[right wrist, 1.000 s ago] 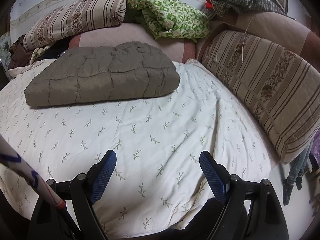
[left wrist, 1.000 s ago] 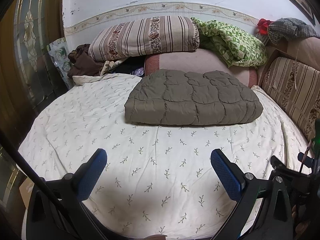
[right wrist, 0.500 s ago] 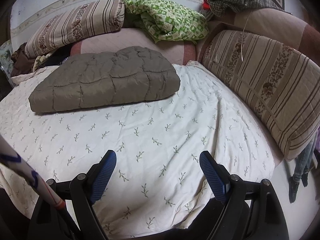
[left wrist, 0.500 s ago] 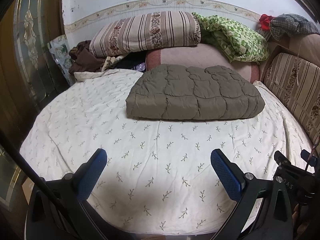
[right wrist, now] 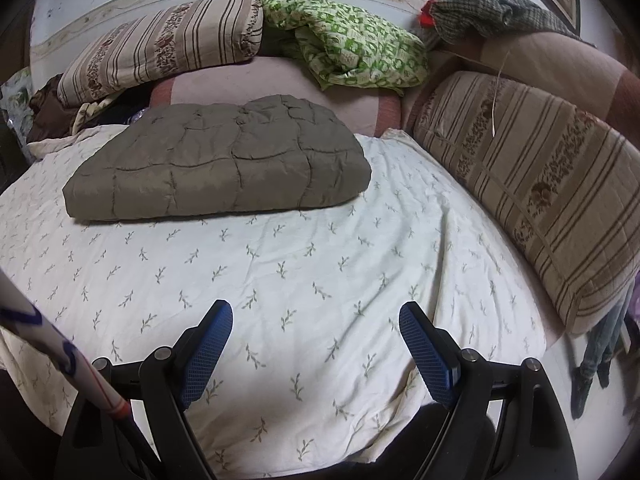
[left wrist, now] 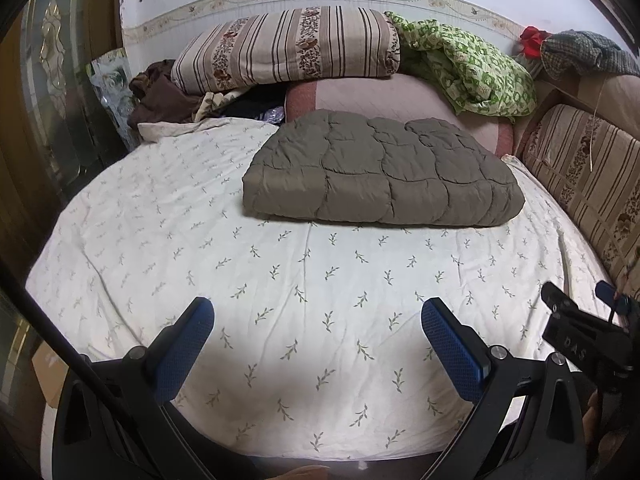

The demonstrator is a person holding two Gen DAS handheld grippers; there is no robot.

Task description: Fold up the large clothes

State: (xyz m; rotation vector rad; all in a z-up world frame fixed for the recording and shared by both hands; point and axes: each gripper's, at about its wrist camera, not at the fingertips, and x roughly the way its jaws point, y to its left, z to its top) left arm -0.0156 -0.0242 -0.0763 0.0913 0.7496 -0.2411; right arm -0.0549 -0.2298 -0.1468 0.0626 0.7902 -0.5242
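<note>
Nearest us, both grippers hang over the near edge of the bed w/ nothing in them. Left gripper (left wrist: 316, 336): jaws spread wide, only the sheet (left wrist: 280, 300) between the blue pads. Right gripper (right wrist: 316, 340): same, jaws wide apart, empty, over the sheet near the front edge. In the left wrist view we also see part of the right gripper's black frame at the right side.

Mid-bed is bare, leaf-print sheet w/ a few creases.

Farther back, centre to right, lies the grey-brown quilted garment (left wrist: 380, 172), puffy, already folded into a compact rectangular bundle, flat on the sheet, its far edge up against the pink bolster (left wrist: 400, 96). Well apart from both grippers.

Behind it: striped pillow (left wrist: 288, 48) on the far left, green patterned blanket (left wrist: 472, 68) far right, striped cushion (right wrist: 540, 184) along the right side.

Our read: fold looks done, we judge this the end/retreat step or a pause btwn items. If more folding is wanted, next move calls for reaching far fwd w/ both grippers to the bundle's near edge, pinching a corner each.
</note>
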